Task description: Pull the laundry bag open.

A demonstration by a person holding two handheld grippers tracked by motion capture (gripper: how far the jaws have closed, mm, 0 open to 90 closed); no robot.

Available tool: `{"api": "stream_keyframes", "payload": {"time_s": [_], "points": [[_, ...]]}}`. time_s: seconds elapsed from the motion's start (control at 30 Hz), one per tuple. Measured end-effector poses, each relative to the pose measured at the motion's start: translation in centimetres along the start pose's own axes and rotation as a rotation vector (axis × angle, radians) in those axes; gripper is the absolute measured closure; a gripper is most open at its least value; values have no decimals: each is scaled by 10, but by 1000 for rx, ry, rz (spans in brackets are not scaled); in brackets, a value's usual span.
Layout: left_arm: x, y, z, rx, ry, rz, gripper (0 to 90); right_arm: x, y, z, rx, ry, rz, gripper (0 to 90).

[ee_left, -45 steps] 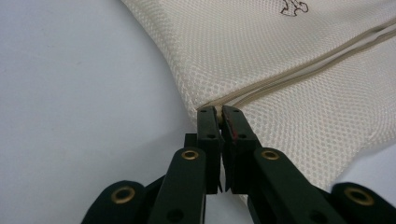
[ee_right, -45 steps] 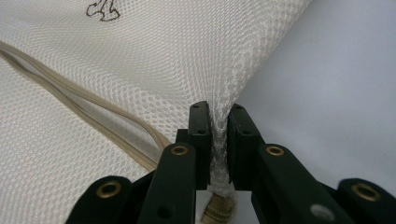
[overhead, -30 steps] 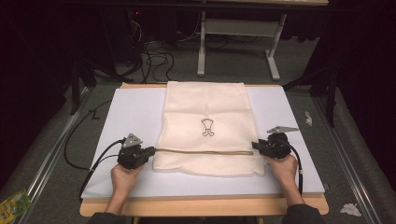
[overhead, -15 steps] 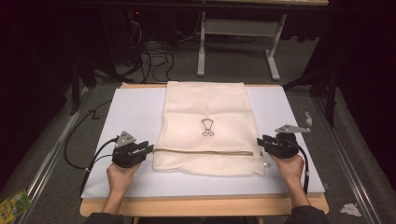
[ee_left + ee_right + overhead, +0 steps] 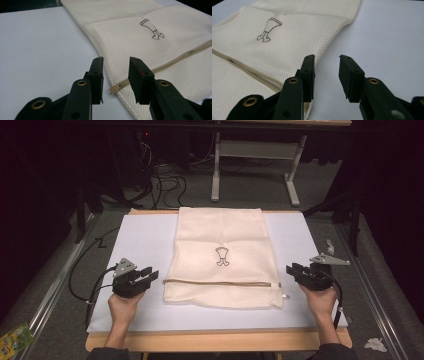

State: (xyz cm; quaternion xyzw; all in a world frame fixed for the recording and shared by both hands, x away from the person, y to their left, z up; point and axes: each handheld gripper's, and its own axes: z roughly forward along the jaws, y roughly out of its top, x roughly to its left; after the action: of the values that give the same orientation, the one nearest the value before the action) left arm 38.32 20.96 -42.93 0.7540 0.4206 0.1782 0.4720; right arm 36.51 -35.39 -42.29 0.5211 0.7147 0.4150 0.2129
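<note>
Cream mesh laundry bag (image 5: 222, 257) lying flat mid-desk on a white sheet (image 5: 135, 240), left claw (image 5: 150, 275) just off its left edge, jaws just opened and empty, right claw (image 5: 292, 269) beside the right edge, jaws apart, gripping nothing, zipper (image 5: 175, 62) running across the bag.

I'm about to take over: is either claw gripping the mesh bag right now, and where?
Neither. The left claw, jaws just opened, and the right claw stand open off the mesh bag's side edges, nothing between them.
</note>
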Motion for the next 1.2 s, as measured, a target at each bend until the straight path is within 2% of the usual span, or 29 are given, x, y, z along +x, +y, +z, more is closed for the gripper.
{"api": "stream_keyframes", "payload": {"time_s": [0.63,0.83,1.2], "points": [[17,-2,-15,-36,44,-56,637,-23,-10,-20,-47,-26,67,653],[21,-3,-18,-42,58,-60,633,-29,-15,-25,-59,-36,81,650],[32,-13,-17,-50,85,-112,626,-38,-26,-29,-69,-50,115,647]]}}
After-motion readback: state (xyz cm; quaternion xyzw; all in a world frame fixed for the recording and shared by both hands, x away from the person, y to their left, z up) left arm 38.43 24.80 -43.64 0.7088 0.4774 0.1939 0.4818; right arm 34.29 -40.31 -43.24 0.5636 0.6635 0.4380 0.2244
